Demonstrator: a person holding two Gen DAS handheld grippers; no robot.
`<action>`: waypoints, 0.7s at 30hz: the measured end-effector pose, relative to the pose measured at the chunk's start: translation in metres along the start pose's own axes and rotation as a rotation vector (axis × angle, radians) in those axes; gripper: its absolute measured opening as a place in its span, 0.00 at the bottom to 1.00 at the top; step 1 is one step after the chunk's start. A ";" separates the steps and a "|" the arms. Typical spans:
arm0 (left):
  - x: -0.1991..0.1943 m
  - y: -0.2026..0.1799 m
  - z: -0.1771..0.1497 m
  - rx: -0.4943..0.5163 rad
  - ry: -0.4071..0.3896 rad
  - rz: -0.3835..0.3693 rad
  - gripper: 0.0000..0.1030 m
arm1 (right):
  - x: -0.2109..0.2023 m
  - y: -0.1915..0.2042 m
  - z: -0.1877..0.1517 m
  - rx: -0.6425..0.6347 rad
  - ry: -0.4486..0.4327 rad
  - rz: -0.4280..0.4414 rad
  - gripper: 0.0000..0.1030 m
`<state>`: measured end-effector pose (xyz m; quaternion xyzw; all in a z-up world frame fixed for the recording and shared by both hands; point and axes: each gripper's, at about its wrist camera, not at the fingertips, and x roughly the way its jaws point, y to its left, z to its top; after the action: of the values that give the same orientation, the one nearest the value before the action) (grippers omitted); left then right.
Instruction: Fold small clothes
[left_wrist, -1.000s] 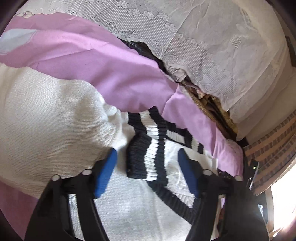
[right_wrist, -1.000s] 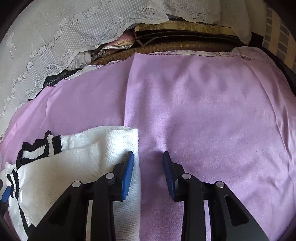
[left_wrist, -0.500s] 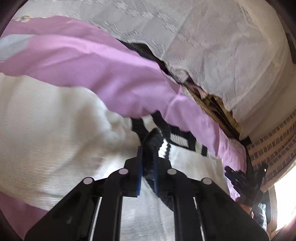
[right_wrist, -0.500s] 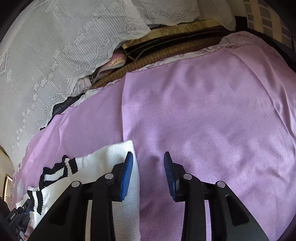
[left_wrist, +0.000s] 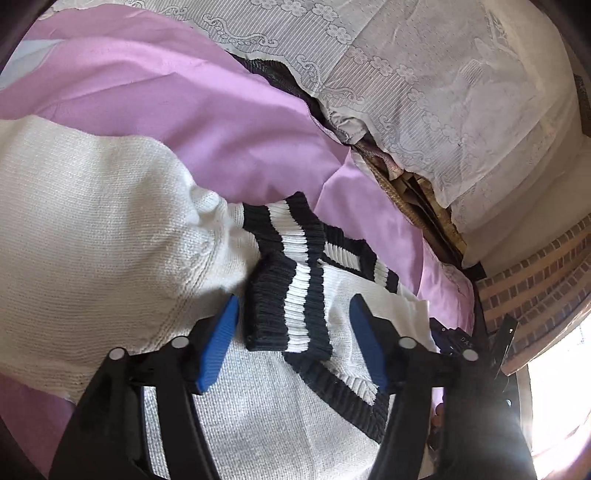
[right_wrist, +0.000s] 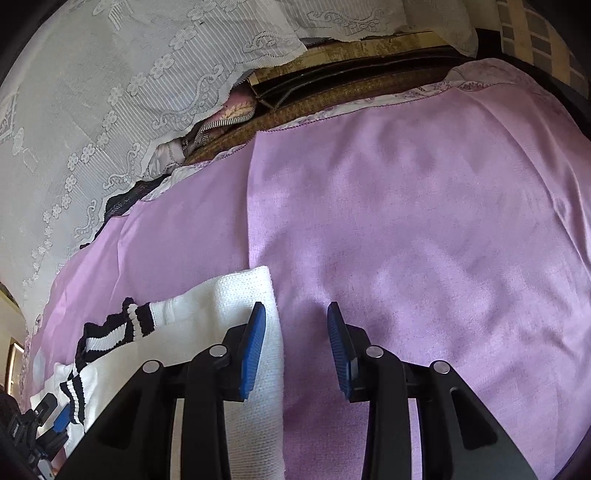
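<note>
Partly sweater (left_wrist: 92, 229) under cuff (left_wrist: 288, 299), edges cropped

White sweater (left_wrist: 92, 229) with black-and-white striped cuff (left_wrist: 291, 306); lilac sheet (right_wrist: 406, 221).

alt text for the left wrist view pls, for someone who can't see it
The left tongs are opening around a black-and-white striped cuff of a white knit sweater, pads clear of it. The sweater lies on a purple sheet, with white lace fabric behind.
</note>
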<state>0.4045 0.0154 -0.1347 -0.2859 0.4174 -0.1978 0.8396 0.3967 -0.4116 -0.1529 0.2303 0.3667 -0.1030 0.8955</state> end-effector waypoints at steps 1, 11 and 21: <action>0.002 0.000 0.000 0.002 0.009 0.007 0.60 | 0.000 0.000 0.000 0.004 0.001 0.003 0.34; 0.012 -0.002 -0.007 -0.040 0.075 -0.052 0.60 | -0.003 -0.002 0.001 0.022 -0.006 0.017 0.34; -0.011 0.020 0.003 -0.119 -0.071 -0.082 0.11 | -0.017 0.014 0.004 -0.031 -0.056 0.043 0.33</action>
<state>0.4026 0.0375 -0.1397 -0.3588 0.3865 -0.1966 0.8266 0.3916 -0.4007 -0.1335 0.2210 0.3380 -0.0846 0.9109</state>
